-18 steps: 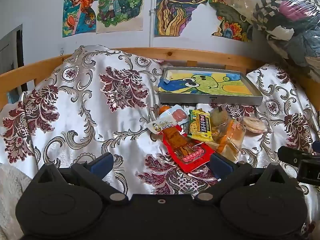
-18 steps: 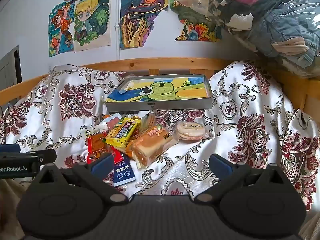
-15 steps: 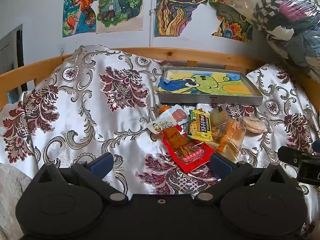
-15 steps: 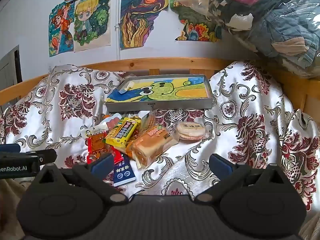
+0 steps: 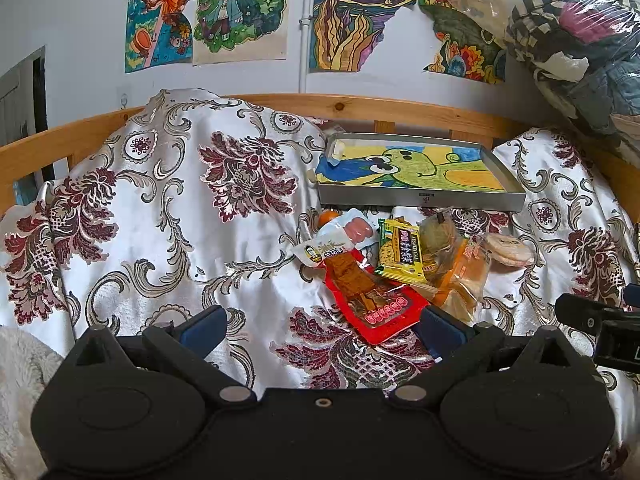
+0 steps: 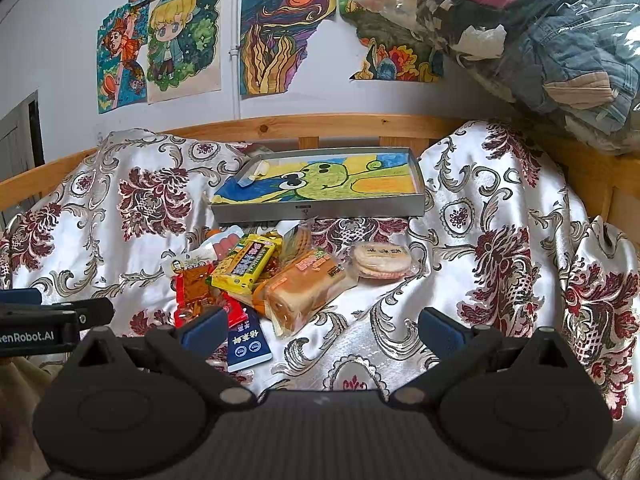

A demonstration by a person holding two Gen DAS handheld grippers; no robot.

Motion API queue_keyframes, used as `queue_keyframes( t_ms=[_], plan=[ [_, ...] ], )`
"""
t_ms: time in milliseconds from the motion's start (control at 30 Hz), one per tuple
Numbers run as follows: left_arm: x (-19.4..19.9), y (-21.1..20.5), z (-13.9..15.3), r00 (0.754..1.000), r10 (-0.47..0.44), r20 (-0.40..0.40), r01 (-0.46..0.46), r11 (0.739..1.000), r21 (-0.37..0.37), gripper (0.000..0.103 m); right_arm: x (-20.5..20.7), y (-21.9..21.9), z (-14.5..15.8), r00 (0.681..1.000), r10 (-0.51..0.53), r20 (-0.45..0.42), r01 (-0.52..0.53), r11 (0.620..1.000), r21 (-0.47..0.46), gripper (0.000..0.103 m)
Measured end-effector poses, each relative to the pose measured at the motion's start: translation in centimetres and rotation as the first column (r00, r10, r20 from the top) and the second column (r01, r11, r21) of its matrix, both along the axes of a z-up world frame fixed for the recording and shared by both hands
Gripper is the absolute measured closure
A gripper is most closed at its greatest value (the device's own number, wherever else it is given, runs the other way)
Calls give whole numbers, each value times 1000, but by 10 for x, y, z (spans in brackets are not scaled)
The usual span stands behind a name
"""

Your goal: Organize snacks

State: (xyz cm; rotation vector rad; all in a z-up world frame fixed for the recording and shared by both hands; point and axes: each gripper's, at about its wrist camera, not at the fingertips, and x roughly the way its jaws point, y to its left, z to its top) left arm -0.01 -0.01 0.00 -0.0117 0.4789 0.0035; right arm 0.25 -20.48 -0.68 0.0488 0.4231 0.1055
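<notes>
Nothing gripped yet: both the left gripper point(image 5: 320, 326) and right gripper point(image 6: 322, 326) gape wide. Snack pile point(image 6: 280, 276) lies at 12 o'clock before the tray point(image 6: 320, 210); probably grab the bread point(image 6: 306, 290) next.

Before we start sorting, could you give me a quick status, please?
Both hand-held grippers open, empty. Snack pile loose on bedspread; tray behind. Nothing in the way.
</notes>
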Motion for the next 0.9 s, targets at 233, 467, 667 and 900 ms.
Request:
queue_keyframes(
  t_ms=[233, 467, 667, 900],
  plan=[
    [0, 0, 0, 1000, 0, -1, 0, 1000, -1, 1, 0, 0, 0, 1000, -2, -2, 2, 1000, 0, 0],
    [0, 0, 0, 1000, -1, -1, 1, 1000, -1, 1, 0, 0, 0, 1000, -3, -3, 3, 1000, 0, 0],
    [-2, -1, -1, 1000, -9, 2, 9, 1000, 7, 1, 0, 1, 0, 1000, -4, -3, 4, 1000, 0, 0],
    [-2, -2, -1, 1000, -9, 1, 9, 1000, 8, 1, 1, 0, -1, 1000, -6, -3, 6, 1000, 3, 0]
  ],
)
